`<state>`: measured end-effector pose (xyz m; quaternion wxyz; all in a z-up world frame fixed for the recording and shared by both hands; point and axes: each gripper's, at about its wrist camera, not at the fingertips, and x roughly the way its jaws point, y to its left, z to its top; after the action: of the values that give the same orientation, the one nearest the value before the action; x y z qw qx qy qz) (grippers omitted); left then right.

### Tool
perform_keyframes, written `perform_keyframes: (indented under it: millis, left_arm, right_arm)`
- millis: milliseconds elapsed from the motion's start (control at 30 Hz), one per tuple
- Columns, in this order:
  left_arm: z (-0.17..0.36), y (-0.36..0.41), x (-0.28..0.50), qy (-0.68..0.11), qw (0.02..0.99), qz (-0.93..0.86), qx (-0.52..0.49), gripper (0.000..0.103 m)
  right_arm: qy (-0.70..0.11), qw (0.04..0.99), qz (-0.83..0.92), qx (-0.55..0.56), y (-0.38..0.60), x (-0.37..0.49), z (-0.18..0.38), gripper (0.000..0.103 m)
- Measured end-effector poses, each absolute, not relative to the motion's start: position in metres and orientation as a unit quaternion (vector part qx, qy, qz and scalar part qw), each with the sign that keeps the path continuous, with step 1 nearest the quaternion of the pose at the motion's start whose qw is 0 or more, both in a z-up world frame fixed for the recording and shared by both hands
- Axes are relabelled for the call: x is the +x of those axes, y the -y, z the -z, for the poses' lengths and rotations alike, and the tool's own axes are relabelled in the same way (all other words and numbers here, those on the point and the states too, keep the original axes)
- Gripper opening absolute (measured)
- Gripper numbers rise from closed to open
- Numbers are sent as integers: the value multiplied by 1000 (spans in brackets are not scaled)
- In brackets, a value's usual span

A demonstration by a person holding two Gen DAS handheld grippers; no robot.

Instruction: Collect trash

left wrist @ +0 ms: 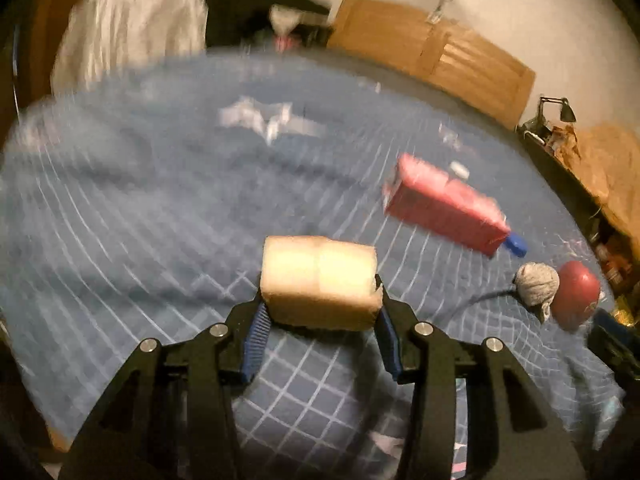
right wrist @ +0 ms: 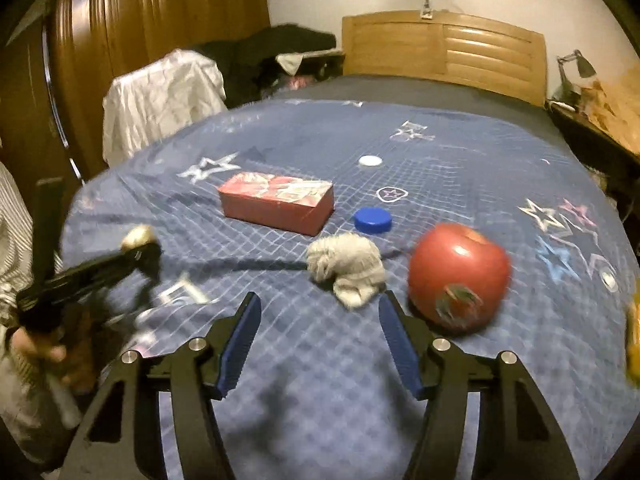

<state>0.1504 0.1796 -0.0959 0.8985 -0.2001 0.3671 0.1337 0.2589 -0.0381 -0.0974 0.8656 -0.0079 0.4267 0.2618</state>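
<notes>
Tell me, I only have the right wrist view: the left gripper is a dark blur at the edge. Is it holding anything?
Observer: Yes. The left wrist view shows the left gripper shut on a pale foam block, clamped between both fingers.
Operator: Is the block off the bedspread?
Observer: It appears so; the blue bedspread shows under and beyond it.
Operator: What is the right gripper doing? I cannot judge it from its own camera.
Observer: The right gripper is open and empty, with the grey cloth ball just ahead of its fingertips and the red apple to the right.
</notes>
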Motion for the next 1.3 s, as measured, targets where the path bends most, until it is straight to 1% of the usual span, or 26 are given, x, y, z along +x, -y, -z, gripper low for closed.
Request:
perform_keyframes:
  millis: [67,200,267,300,333,467,567,600,800,1000,1067,1200,1300]
  left_arm:
    - [96,-186,150,-359,898,-125,-221,45]
    - [96,-184,150,-359,900,-118,-219,45]
    - [98,-185,149,-358,900,-117,-221,45]
    - [98,-185,151,-357,900,-116,-222,45]
    - [98,-185,151,-357,900,-115,-224,45]
    - [100,-185,152,-358,900,-116,-221,45]
    - [100,-184,154,-359,900,-117,-219,45]
    - [100,-184,154,-359,900,-116,-219,45]
    - [100,-185,154,-359,900,-116,-219,45]
    - [100,-185,154,-359,900,-116,-219,45]
    - [100,-185,154,-359,900,-116,-219,45]
    - [100,-185,154,-360,900,-116,-218,45]
    - [101,-184,156,-361,899,-117,-216,45]
  right_arm:
    - [-435,861,-262,-27,22,276,109,63]
    - [-457,854,-241,-70,-1,308,135,63]
    - [-454,858,-222,-91,-6,317,140,59]
    - [-450,859,-223,-100,-9,319,140,51]
    - [-453,857,-224,-103,-11,321,141,45]
    - [-448,860,-221,-108,-11,325,142,43]
    - [-440,864,-221,-107,-8,324,138,30]
    - [-436,866,-222,-104,-6,322,135,10]
    - [-416,873,-245,-68,14,293,101,8]
    - [-418,872,-255,14,57,240,64,8]
    - [-431,867,-249,41,77,218,58,8]
    - [-464,854,-222,73,120,173,56,8]
    - [-487,845,-203,86,142,146,68,9]
